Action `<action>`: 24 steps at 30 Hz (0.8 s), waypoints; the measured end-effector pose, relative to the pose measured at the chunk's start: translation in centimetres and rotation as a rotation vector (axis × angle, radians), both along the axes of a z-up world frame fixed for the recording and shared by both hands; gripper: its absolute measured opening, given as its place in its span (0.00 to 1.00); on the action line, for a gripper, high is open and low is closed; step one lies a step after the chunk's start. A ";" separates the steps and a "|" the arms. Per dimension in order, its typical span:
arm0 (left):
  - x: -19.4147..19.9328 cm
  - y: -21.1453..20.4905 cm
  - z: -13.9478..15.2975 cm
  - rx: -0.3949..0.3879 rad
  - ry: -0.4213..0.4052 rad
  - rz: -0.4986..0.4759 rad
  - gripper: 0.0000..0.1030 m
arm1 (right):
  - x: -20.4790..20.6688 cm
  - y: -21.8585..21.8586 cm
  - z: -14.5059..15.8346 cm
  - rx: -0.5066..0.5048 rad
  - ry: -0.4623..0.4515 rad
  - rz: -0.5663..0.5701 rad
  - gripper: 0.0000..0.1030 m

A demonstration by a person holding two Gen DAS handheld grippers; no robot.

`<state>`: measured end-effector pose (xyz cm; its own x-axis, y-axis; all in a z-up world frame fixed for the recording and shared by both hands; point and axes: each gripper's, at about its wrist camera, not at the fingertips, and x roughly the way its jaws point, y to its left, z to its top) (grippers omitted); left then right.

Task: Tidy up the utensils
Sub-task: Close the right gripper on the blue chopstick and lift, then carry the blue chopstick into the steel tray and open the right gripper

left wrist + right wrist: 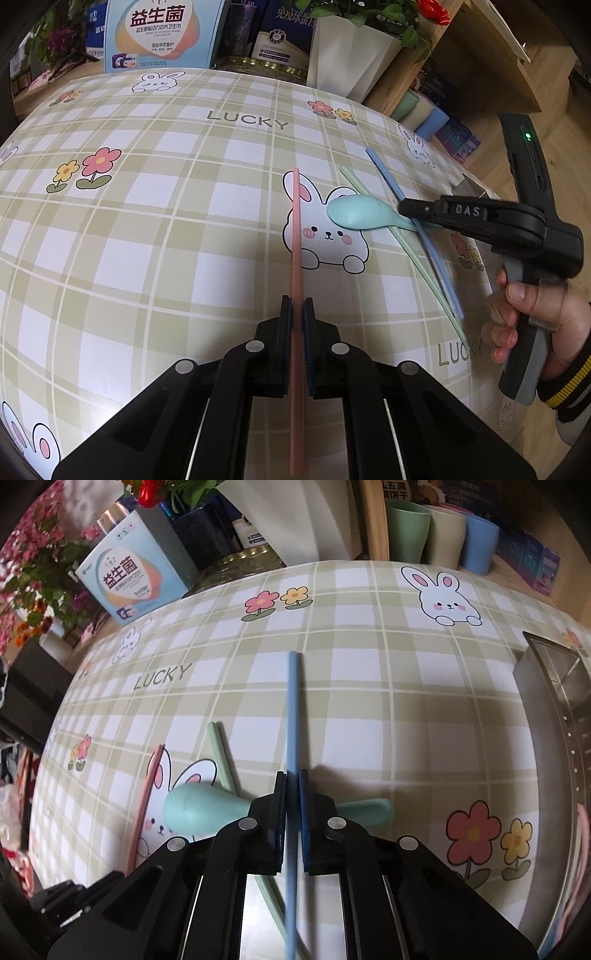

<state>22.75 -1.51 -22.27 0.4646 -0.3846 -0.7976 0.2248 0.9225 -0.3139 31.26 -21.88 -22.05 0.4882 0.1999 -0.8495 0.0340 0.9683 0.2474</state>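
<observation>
Slim blue chopstick point(293, 709) pinched in the right tool point(293, 812), matte pink chopstick point(297, 258) in the left tool point(296, 314).

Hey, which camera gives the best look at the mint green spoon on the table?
The left wrist view: the mint green spoon shows its whole bowl, only the handle passing under the right tool. In the right wrist view the right tool covers the spoon's middle.

surface: table point(155, 229) under a green plaid cloth with rabbits, flowers, "LUCKY"
centre-right: teal spoon point(354, 216), lying over green chopsticks point(369, 195)
right edge, right wrist view: steel tray point(532, 686)
</observation>
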 end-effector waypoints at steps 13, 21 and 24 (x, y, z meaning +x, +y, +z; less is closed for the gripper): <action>-0.2 0.0 -0.1 0.001 -0.023 0.000 0.07 | -7.7 -1.1 2.2 0.140 -0.137 -0.030 0.06; -0.3 -0.3 0.1 0.025 -0.025 0.005 0.07 | -11.8 -4.8 3.7 0.192 -0.207 -0.079 0.06; -0.3 -0.5 0.1 0.038 -0.027 0.007 0.07 | -12.9 -7.2 4.5 0.188 -0.238 -0.116 0.06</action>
